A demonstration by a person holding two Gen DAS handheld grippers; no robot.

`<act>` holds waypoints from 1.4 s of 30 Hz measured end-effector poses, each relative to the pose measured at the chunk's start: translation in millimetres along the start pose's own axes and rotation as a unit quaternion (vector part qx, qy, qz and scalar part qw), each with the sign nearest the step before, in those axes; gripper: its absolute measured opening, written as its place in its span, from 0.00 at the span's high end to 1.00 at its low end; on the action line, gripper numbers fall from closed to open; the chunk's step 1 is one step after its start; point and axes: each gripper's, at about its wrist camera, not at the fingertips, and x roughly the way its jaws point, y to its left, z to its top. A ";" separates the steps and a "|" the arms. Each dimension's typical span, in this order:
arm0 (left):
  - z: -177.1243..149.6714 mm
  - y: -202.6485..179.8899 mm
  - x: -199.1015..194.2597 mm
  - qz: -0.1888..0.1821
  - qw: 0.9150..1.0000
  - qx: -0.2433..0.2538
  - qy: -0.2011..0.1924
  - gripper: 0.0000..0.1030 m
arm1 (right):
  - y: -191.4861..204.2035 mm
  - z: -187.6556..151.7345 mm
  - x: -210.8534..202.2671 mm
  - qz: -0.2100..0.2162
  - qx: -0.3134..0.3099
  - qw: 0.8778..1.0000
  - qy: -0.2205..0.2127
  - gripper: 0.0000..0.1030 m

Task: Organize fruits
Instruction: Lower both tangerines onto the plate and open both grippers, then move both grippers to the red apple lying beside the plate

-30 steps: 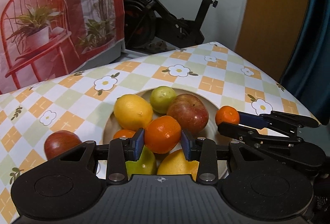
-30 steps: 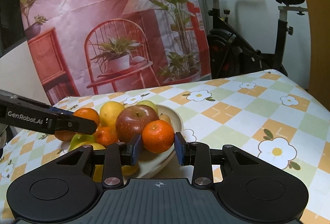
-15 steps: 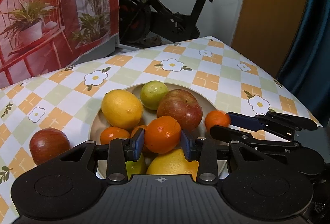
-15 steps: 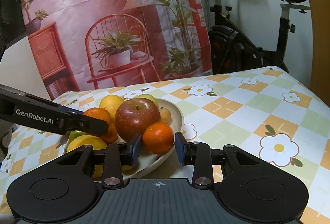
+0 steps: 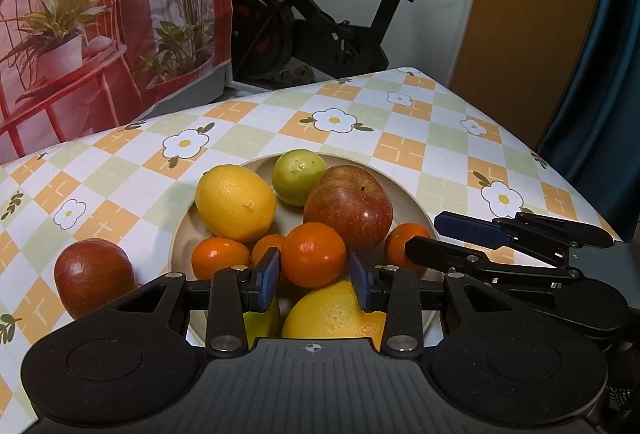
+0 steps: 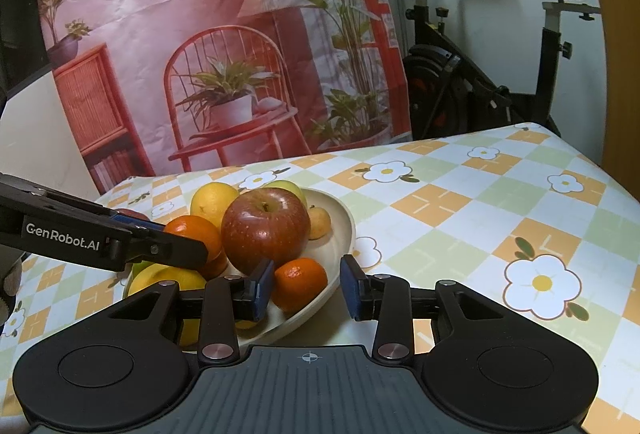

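You are gripping an orange [image 5: 313, 254] in the left gripper [image 5: 314, 274]: its blue fingers [image 5: 268, 276] are pressing against the fruit's two sides. The orange is sitting on top of the pile in the plate [image 5: 416, 202], above a large yellow citrus [image 5: 336, 314] and just in front of a big red apple [image 5: 348, 206]. Around it in the plate are lying a lemon [image 5: 236, 202], a green fruit [image 5: 298, 176] at the far rim and two smaller oranges [image 5: 220, 258] on the left side of the pile.

On the plate's near right edge, a small mandarin [image 6: 300, 284] is resting between the fingers of your right gripper [image 6: 306, 286]. Those fingers are standing open: the left pad is just touching the mandarin or very near it, while a clear gap is showing between the fruit and the right pad, so nothing is being held there.

One more red apple [image 5: 94, 272] is lying outside the plate, on the bench [image 5: 400, 146] to the plate's left in the left wrist view. The bench is wearing a chequered cloth with white flowers. Beyond its far edge, a printed backdrop [image 5: 100, 34] with a red chair and potted plants is hanging on the left, and a black exercise bike [image 5: 320, 26] is standing beside it against a white wall.
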 end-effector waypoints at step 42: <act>-18.0 61.7 -59.9 0.073 0.991 -0.101 -0.050 0.48 | -19.5 3.9 -2.8 0.035 0.058 0.998 0.014 0.52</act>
